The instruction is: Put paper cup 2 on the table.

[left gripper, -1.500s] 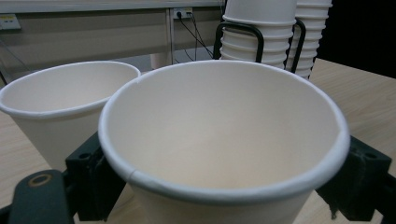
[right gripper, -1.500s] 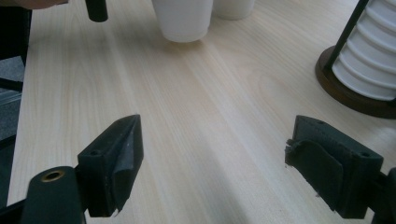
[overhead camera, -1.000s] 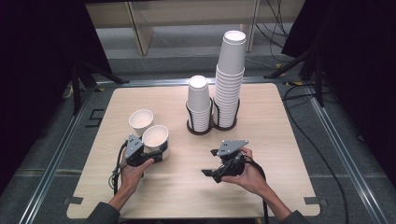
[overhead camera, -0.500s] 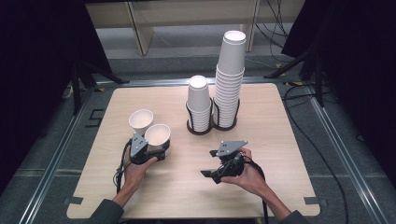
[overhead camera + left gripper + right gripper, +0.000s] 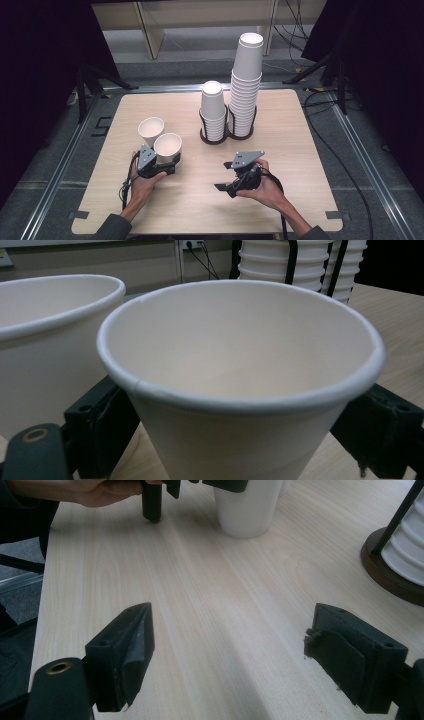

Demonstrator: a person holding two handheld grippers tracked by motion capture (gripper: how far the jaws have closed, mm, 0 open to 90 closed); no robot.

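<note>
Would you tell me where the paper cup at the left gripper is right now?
In the high view the paper cup stands upright on the table's left half, between the left gripper's jaws, just right of a second loose cup and left of the cup holder.

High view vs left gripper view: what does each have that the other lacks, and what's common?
High view: the right gripper, open above the table, and the full height of the tall cup stack. Left gripper view: the inside of the near cup, standing between the left gripper jaws, which have just been opening. Both: that cup, the second cup beside it, part of the stack.
</note>
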